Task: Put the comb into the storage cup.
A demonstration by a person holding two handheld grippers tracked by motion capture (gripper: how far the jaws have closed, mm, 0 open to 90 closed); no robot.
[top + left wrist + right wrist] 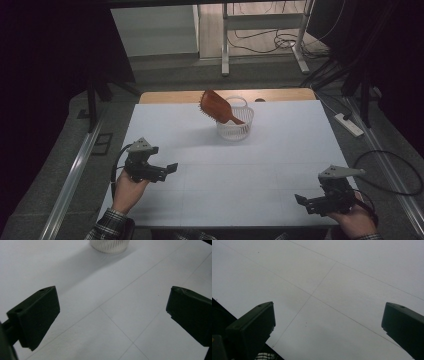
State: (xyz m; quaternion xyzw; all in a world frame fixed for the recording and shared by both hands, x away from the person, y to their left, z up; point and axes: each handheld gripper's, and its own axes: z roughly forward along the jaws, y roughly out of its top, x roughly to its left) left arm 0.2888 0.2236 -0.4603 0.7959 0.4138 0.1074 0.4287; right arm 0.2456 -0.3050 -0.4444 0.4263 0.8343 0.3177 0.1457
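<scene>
A reddish-brown hairbrush point(216, 107) stands tilted in a small white basket point(235, 129) at the table's far middle, its bristle head sticking up and out to the left. My left gripper point(165, 171) is held low over the left side of the white table, open with nothing between its jaws. The basket's ribbed wall point(109, 246) shows at the top of the left gripper view, well ahead of the jaws point(112, 312). My right gripper point(306, 201) hovers near the front right corner, open and empty, above bare table point(329, 322).
The white table top point(280, 150) has a wooden strip along its far edge. Beyond it are a desk frame, cables on the floor and a power strip point(349, 124) at the right. Dark curtains flank both sides.
</scene>
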